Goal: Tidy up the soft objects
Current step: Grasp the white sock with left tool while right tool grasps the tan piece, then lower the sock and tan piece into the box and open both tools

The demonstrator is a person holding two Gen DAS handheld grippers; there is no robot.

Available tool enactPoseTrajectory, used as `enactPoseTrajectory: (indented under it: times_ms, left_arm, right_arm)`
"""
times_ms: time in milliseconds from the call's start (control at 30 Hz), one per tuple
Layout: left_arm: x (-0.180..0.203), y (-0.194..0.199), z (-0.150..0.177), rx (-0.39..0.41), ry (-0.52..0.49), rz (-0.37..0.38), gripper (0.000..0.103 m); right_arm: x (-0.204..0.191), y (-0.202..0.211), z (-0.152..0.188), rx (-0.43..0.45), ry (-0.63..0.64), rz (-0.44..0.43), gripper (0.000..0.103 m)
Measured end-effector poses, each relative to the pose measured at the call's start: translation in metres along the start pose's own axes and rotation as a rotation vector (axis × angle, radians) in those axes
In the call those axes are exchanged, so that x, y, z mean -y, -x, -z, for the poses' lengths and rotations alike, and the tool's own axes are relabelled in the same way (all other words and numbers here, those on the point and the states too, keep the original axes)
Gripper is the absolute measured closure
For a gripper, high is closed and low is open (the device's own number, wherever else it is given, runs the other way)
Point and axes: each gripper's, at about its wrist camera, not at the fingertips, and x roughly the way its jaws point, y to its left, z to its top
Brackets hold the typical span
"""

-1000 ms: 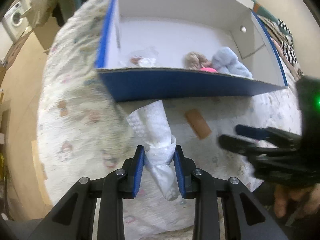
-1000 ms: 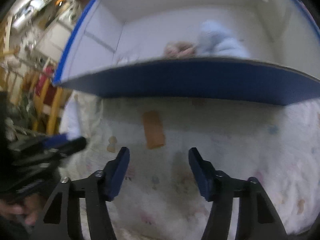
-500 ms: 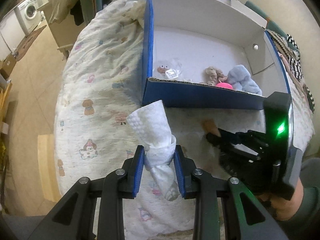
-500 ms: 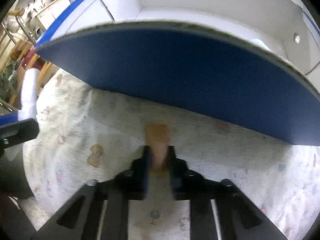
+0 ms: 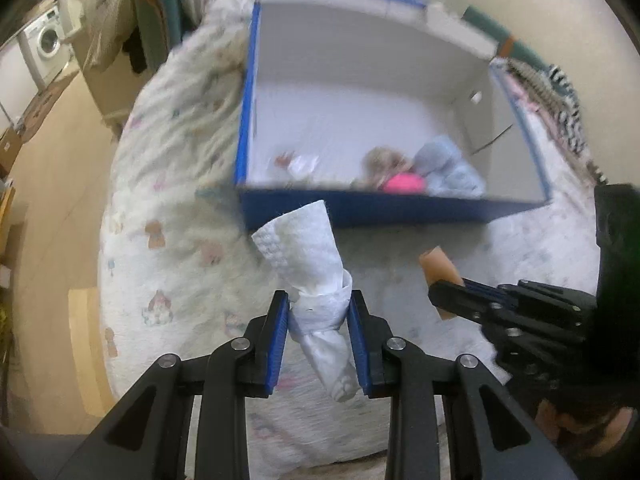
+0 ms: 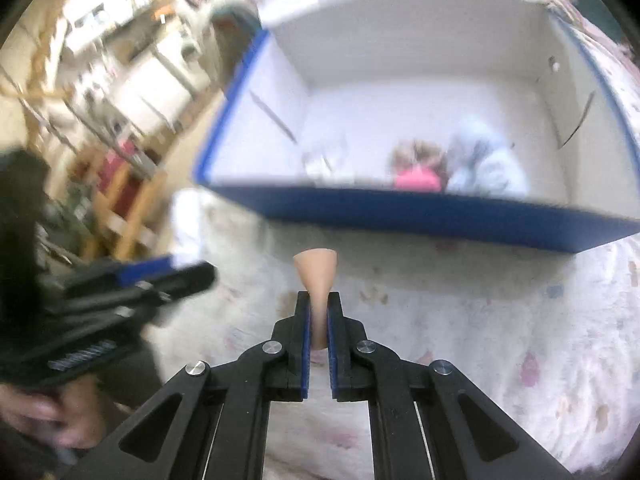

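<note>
My left gripper (image 5: 318, 312) is shut on a knotted white cloth (image 5: 310, 256) and holds it above the patterned bedspread (image 5: 168, 264). My right gripper (image 6: 319, 312) is shut on a tan soft piece (image 6: 316, 276), lifted off the bed; it also shows in the left wrist view (image 5: 438, 266). Ahead lies an open blue box (image 5: 360, 208) with white inside (image 6: 400, 216). In it lie a pale blue plush (image 5: 450, 164), a pink ball (image 5: 404, 182), a beige plush (image 5: 382, 160) and a small white item (image 5: 302, 164).
The bed drops off to a tan floor (image 5: 44, 208) on the left. A washing machine (image 5: 46, 46) stands far left. Striped fabric (image 5: 560, 88) lies right of the box. Wooden furniture (image 6: 120, 200) is blurred at left in the right wrist view.
My right gripper closed on the tan piece and lifted it off the bedspread. Both grippers rose and pulled back, so the box interior shows. The left still holds the white cloth.
</note>
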Motion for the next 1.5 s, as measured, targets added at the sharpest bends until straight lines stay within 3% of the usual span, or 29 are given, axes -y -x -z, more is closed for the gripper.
enactPoseTrajectory:
  times_ms: [200, 433, 633, 767, 933, 1233, 1300, 1367, 1467, 1500]
  left_arm:
    - [0.025, 0.037, -0.019, 0.122, -0.027, 0.064, 0.076]
    - [0.046, 0.042, -0.061, 0.152, -0.075, 0.053, 0.076]
    - [0.056, 0.023, -0.096, 0.144, -0.118, 0.042, 0.076]
    - [0.059, -0.01, -0.114, 0.126, -0.143, 0.04, 0.076]
    - [0.06, -0.052, -0.111, 0.062, -0.104, 0.072, 0.076]
    - [0.063, -0.063, -0.113, 0.047, -0.113, 0.038, 0.075]
    - [0.065, -0.063, -0.113, 0.042, -0.106, 0.037, 0.073]
    - [0.065, -0.063, -0.114, 0.037, -0.098, 0.039, 0.054]
    - [0.066, -0.061, -0.116, 0.048, -0.098, 0.03, 0.043]
    - [0.065, -0.058, -0.115, 0.059, -0.099, 0.022, 0.043]
  right_arm:
    - [0.009, 0.044, -0.03, 0.114, -0.045, -0.009, 0.094]
    - [0.046, 0.061, -0.071, 0.164, -0.052, 0.037, 0.094]
    - [0.073, 0.031, -0.085, 0.118, -0.11, 0.028, 0.094]
    - [0.08, 0.007, -0.083, 0.06, -0.139, 0.022, 0.094]
    - [0.077, -0.012, -0.084, 0.012, -0.122, 0.034, 0.094]
    - [0.08, -0.018, -0.084, 0.006, -0.155, 0.013, 0.091]
    - [0.081, -0.018, -0.084, 0.01, -0.157, 0.015, 0.084]
    - [0.082, -0.016, -0.083, 0.022, -0.162, 0.013, 0.079]
    - [0.083, -0.013, -0.084, 0.038, -0.173, 0.007, 0.073]
    - [0.084, -0.011, -0.084, 0.049, -0.182, -0.001, 0.06]
